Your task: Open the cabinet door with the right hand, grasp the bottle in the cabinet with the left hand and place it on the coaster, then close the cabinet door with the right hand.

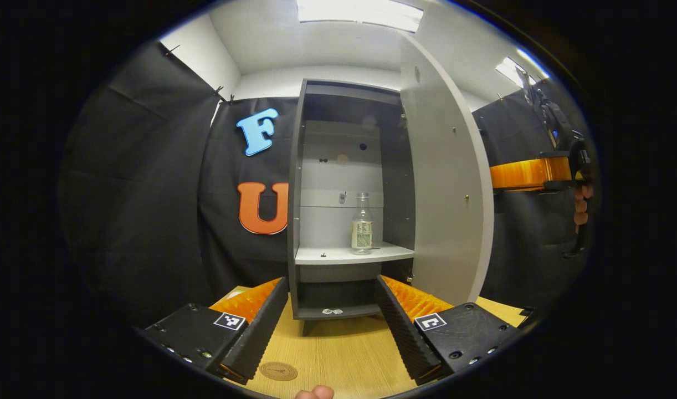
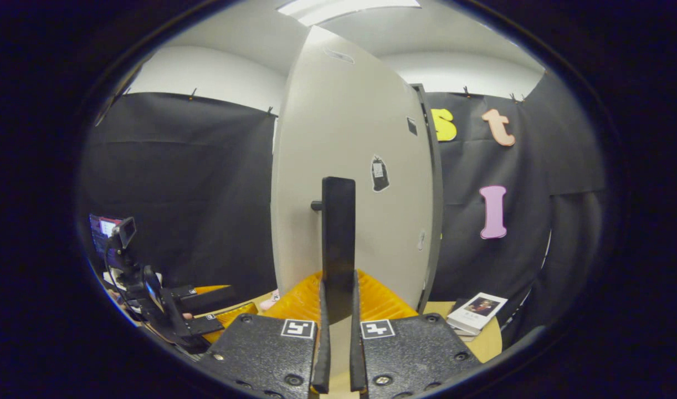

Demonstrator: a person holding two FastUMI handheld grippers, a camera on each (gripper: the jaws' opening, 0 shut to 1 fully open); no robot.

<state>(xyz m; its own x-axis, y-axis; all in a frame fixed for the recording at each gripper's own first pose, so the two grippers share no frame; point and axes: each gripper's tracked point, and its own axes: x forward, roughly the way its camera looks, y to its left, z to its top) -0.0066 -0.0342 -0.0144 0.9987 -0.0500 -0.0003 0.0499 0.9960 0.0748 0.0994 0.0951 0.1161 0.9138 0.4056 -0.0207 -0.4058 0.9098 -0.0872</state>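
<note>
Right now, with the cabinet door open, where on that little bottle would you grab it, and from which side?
I'd probably grip the bottle around its labelled body, coming straight in from the open front. It stands upright on the shelf, its neck narrower than its body, with free space on both sides. The left gripper is open and faces it; the cabinet door is swung aside.

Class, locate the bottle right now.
In the left gripper view, the bottle stands upright on the cabinet's middle shelf, towards its right side, left of the open door.
</note>
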